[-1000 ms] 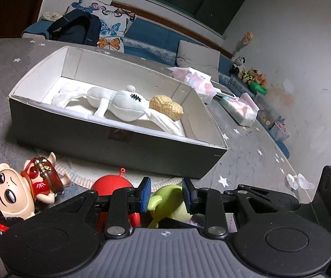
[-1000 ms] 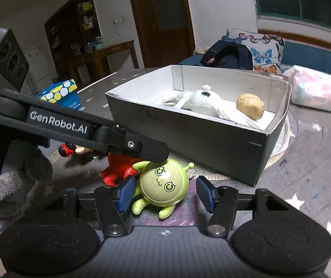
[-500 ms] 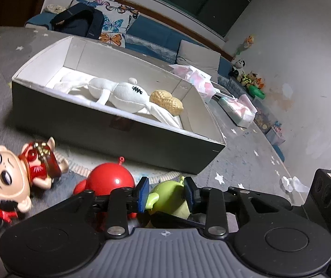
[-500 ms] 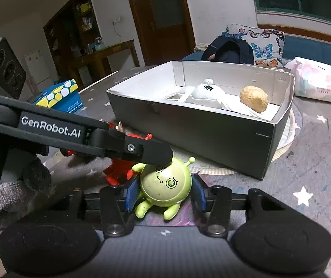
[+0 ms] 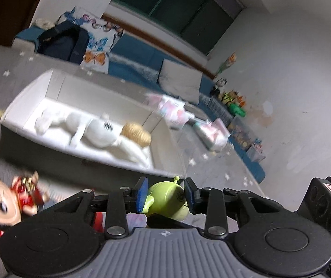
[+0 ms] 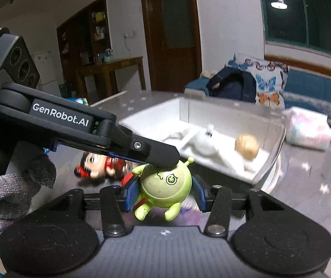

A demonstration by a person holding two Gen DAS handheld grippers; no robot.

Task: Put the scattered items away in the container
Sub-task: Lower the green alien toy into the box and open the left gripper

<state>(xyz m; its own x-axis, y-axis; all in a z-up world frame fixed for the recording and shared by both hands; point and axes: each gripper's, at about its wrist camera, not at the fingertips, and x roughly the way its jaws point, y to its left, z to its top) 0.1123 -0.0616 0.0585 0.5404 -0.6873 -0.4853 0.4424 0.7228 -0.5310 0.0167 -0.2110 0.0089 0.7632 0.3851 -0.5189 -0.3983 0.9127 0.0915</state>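
green toy [image 6: 165, 185] lifted off starred grey table [image 6: 304, 185] | right fingers [image 6: 131, 194] grasp it | left fingers [image 5: 141, 194] released | box [image 5: 37, 143], sofa [image 5: 142, 53] behind

White walls [image 5: 293, 69] enclose the room. A dark window [image 5: 184, 11] runs above a blue sofa [image 5: 142, 58] bearing a butterfly-print cushion [image 5: 98, 44] and a grey pillow [image 5: 180, 81]. A brown wooden door [image 6: 172, 34] stands beside a wooden side table [image 6: 114, 64].

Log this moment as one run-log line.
phase: lifting | right gripper: shut on green alien toy | left gripper: around same toy | box: holds white plush, tan ball | doll: outside box
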